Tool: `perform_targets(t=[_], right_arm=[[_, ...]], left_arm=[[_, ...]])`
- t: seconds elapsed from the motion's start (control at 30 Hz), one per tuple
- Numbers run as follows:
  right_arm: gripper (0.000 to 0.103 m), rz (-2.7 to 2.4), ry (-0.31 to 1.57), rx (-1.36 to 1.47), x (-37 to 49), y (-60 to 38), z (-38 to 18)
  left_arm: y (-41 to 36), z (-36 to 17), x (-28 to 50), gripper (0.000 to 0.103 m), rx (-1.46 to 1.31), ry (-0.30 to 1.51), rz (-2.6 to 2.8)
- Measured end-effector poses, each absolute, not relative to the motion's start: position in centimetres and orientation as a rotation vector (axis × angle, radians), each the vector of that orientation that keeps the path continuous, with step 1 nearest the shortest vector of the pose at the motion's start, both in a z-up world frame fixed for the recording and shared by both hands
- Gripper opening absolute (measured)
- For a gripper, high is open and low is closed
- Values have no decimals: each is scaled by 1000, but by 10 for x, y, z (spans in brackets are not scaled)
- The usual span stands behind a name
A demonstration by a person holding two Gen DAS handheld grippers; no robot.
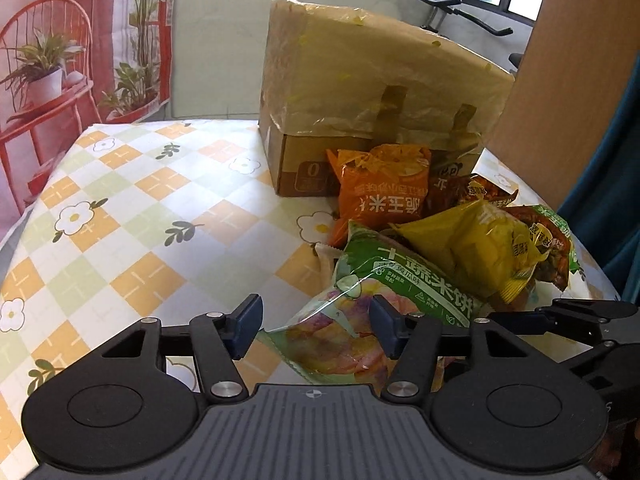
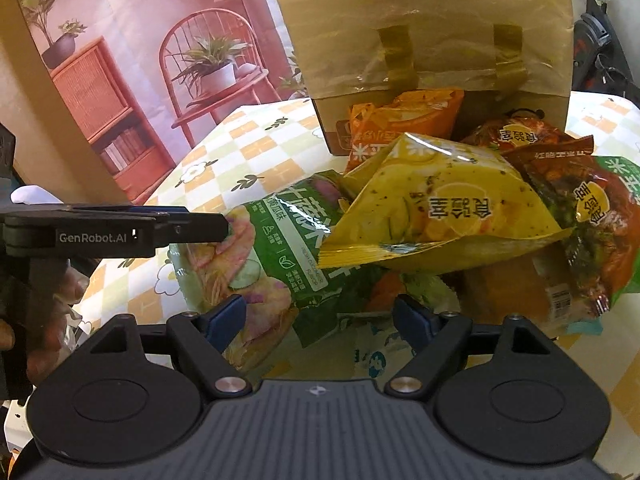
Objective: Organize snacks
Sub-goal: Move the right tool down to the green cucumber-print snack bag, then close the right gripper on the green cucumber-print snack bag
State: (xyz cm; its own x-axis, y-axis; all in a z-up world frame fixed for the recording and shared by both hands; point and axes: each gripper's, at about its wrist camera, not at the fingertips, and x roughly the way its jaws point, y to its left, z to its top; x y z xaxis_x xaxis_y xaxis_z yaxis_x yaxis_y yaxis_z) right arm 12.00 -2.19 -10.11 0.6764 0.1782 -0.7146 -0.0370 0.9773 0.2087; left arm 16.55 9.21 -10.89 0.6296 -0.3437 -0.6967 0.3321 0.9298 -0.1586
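Note:
A pile of snack bags lies in front of a cardboard box [image 1: 360,92] on the checked tablecloth [image 1: 140,220]. A green rice-cracker bag [image 1: 384,292] is nearest, with a yellow chip bag [image 1: 476,244], an orange bag [image 1: 382,196] and red-brown bags [image 1: 548,236] behind. My left gripper [image 1: 316,326] is open, its jaws standing either side of the green bag's near corner. My right gripper [image 2: 320,320] is open, low over the green bag [image 2: 280,256], under the yellow bag [image 2: 444,204]. The left gripper also shows from the side in the right wrist view [image 2: 216,226], touching the green bag.
The cardboard box [image 2: 432,40] has its taped flap standing up at the back. A brown board [image 1: 560,80] leans at the right. The tablecloth extends left of the pile. An exercise bike [image 1: 448,0] stands behind the table.

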Motion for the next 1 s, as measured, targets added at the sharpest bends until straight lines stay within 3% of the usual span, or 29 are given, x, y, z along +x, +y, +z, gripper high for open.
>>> perform_targets(t=[0.63,0.73,0.83,1.0], right_arm=[[81,158,845,180,131,-4,-114],[79,156,823,138,134,1,-115],[69,181,793,97,137,7,-114],[68,215,730,-2,140,18,-114]], left_arm=[[107,-135,155,62,-98,848,-406],[104,-138,154,60,-91,858,-417],[105,-138,154,50,-95,858,-414],[110,-140,155,52,-111,866,-408]])
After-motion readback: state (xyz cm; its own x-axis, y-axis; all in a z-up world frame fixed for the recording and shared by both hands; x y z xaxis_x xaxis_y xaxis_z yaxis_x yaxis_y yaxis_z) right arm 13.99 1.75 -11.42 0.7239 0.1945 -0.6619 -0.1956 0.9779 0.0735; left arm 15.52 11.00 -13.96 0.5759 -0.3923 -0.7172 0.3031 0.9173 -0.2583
